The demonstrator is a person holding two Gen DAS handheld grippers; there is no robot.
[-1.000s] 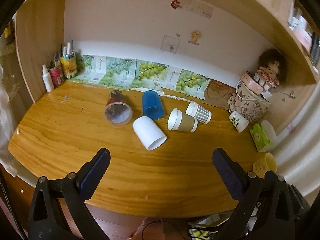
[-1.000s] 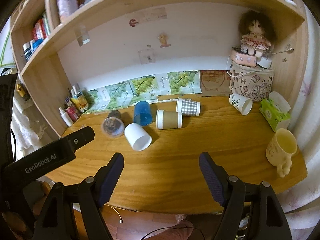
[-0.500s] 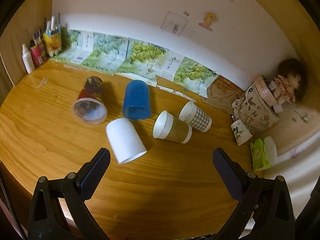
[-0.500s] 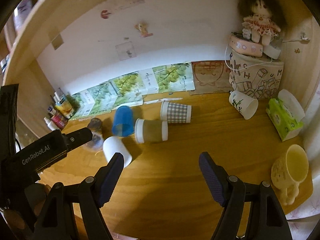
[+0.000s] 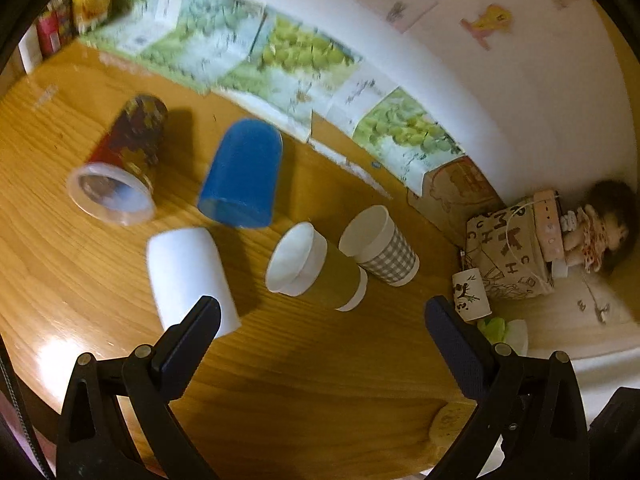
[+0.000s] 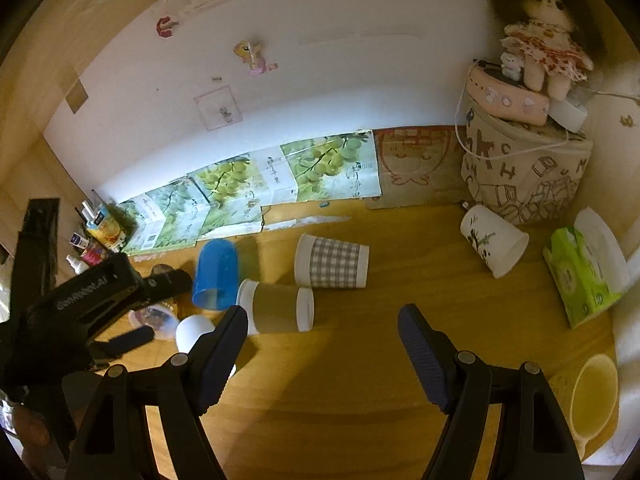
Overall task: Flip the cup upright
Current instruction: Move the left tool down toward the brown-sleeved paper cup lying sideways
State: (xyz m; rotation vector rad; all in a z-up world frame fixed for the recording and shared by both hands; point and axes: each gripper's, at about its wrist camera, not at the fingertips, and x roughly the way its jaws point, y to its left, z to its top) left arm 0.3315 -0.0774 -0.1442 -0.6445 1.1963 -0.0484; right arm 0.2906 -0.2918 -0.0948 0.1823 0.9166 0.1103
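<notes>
Several cups lie on their sides on the wooden desk (image 5: 320, 380): a white cup (image 5: 186, 270), a blue cup (image 5: 242, 174), a brown-sleeved paper cup (image 5: 316, 266), a grey checked cup (image 5: 380, 246) and a clear patterned cup (image 5: 120, 164). My left gripper (image 5: 322, 320) is open and empty, just in front of the white and brown cups. My right gripper (image 6: 322, 328) is open and empty, close to the brown cup (image 6: 276, 306), with the checked cup (image 6: 332, 262) and blue cup (image 6: 216, 270) behind. The left gripper's body (image 6: 84, 296) shows at the left.
A small white printed cup (image 6: 492, 240) lies by a patterned fabric box (image 6: 524, 172) with a doll (image 6: 540, 48) on top. A green tissue pack (image 6: 580, 272) and a yellow mug (image 6: 592, 392) are at the right. Bottles (image 6: 92, 240) stand at the back left.
Both grippers have moved forward and lower over the desk toward the cups, which now look larger. Both stay open. The cups have not moved.
</notes>
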